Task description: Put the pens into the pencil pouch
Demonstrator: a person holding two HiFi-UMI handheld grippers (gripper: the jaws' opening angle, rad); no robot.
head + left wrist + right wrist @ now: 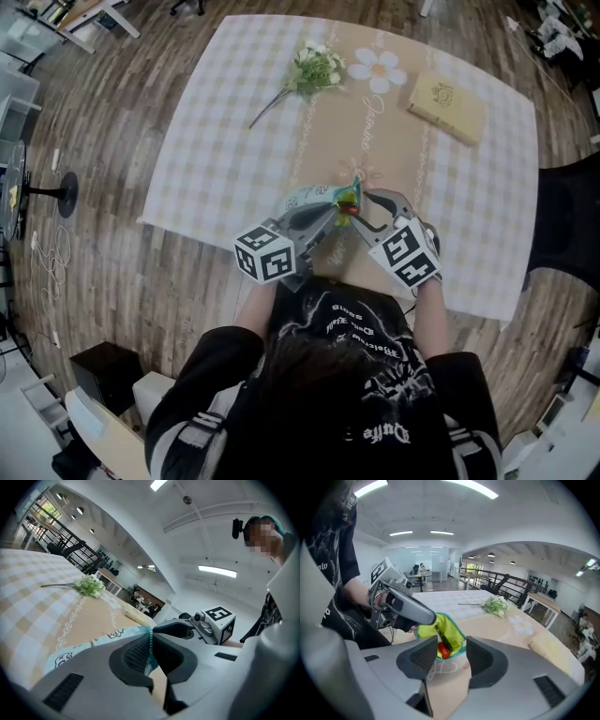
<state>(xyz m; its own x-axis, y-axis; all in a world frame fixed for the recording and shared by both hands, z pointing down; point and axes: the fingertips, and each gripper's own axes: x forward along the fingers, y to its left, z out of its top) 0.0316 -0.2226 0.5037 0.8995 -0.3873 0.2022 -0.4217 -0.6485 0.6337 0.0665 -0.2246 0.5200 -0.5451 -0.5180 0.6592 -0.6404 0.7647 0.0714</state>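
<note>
Two pens (443, 648) lie inside pencil pouch (454, 630), just ahead of right gripper (452, 663), whose jaws are apart and empty. Left gripper (151, 654) is clamped on the pouch rim. Insertion looks done; next probably back the right gripper away and close the pouch.

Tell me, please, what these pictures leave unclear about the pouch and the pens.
- Pens: the right gripper view shows only a red end and a dark end; the pouch hides the rest, count unsure.
- Pouch's inside in the left gripper view: hidden behind the left tool, shut on its edge.
- Pouch in the head view: the left tool and the open right tool cover most of it.
</note>
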